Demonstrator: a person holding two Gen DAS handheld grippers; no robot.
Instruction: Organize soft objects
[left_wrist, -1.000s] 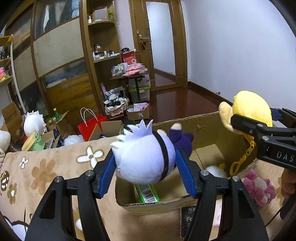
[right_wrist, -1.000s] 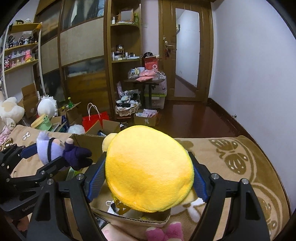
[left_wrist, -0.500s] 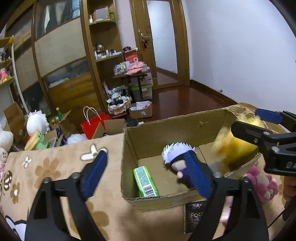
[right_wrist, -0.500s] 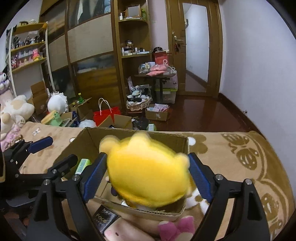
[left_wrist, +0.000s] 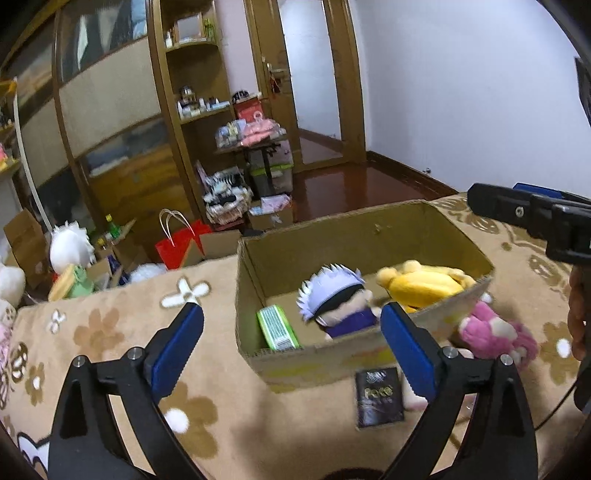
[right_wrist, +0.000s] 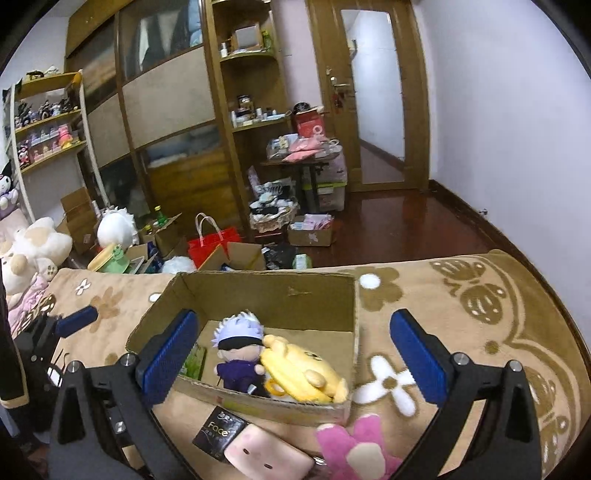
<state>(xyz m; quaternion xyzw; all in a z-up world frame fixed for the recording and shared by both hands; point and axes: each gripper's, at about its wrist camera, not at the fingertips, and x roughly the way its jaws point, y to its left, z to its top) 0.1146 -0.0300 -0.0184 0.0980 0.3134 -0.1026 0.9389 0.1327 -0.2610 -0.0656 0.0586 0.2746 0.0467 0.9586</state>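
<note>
Both toys are kept together in the cardboard box (right_wrist: 321, 295): the white-haired doll (right_wrist: 238, 350) is leaned against the yellow plush (right_wrist: 303, 373). The left gripper (left_wrist: 291, 347) and right gripper (right_wrist: 293, 360) are held wide apart with nothing in them. A pink plush (right_wrist: 354, 450) is left outside the box, likely to be picked up next.

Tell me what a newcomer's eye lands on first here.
The open cardboard box on the flowered brown blanket, with a white-haired doll and a yellow plush lying side by side inside. Just in front of the box lies a pink plush. Both grippers, left and right, hang open above it.
</note>
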